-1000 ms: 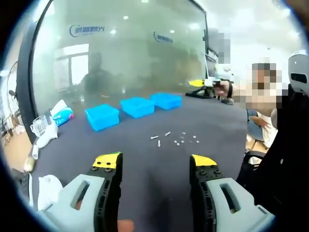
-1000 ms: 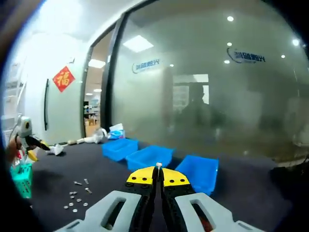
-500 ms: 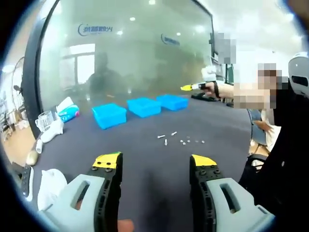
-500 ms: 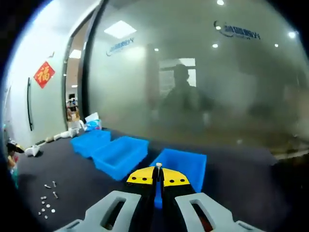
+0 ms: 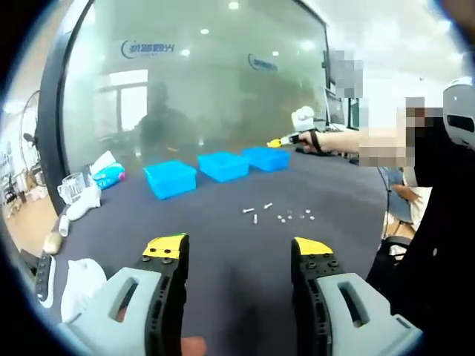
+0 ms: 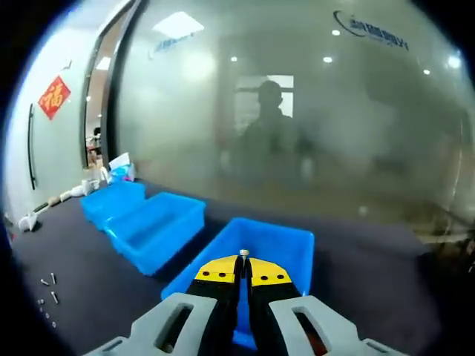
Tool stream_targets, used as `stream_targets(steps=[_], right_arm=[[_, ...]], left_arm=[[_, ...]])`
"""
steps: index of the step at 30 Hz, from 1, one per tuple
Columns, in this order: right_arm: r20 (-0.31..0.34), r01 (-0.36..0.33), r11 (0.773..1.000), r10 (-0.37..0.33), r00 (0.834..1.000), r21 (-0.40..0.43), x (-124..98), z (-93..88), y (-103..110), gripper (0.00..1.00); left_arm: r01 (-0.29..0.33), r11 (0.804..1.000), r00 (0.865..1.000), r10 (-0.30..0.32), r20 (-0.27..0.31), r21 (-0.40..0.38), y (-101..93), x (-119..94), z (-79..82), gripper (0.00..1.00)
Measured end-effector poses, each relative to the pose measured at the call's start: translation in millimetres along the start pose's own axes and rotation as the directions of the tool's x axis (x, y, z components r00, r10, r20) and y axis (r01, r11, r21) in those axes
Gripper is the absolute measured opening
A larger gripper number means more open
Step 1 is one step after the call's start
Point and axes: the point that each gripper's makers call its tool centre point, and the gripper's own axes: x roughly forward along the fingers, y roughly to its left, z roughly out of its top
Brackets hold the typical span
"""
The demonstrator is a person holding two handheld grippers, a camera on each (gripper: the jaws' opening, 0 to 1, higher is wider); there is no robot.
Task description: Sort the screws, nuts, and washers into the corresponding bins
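Note:
Three blue bins stand in a row on the dark table: one on the left (image 5: 171, 178), a middle one (image 5: 223, 165) and one on the right (image 5: 266, 157). Loose screws, nuts and washers (image 5: 280, 215) lie scattered in front of them. My left gripper (image 5: 237, 248) hangs open above the near table, nothing between its fingers. My right gripper (image 6: 243, 261) is shut on a small silver part (image 6: 243, 254), too small to identify, directly over the nearest blue bin (image 6: 286, 248). In the left gripper view the right gripper (image 5: 278, 142) hovers by the right bin.
A clear cup (image 5: 73, 187), a tissue pack (image 5: 109, 175) and a white cloth (image 5: 80, 280) sit along the table's left side. A frosted glass wall (image 6: 297, 126) rises behind the bins. A seated person (image 5: 438, 222) is at the right. More loose parts (image 6: 48, 293) lie left of the bins.
My right gripper has carried the small silver part from beside the bins to above the nearest one. The left gripper has stayed open, its view shifting only slightly.

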Motion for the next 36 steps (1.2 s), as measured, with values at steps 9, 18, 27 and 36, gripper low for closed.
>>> stream_targets(steps=[9, 18, 27, 36], right_arm=[[0.021, 0.014, 0.999, -0.014, 1.0, -0.034, -3, 1.9, -2, 0.05], [0.078, 0.041, 0.999, -0.038, 0.996, -0.035, -16, 9.5, -5, 0.28], [0.119, 0.021, 1.0, -0.019, 0.993, -0.013, -43, 9.9, 5, 0.3], [0.21, -0.041, 0.999, 0.037, 0.977, 0.016, -99, 12.6, 35, 0.29]], left_arm=[[-0.009, 1.0, 1.0, 0.009, 0.011, -0.007, 0.9, -2, 1.6, 0.53], [-0.008, 1.0, 1.0, 0.008, 0.013, -0.006, -0.6, -3, 2.2, 0.53], [-0.006, 1.0, 1.0, 0.006, 0.02, -0.004, -1.9, -4, 4.5, 0.53], [-0.019, 1.0, 0.999, 0.019, 0.044, -0.008, -0.7, -6, 9.2, 0.53]])
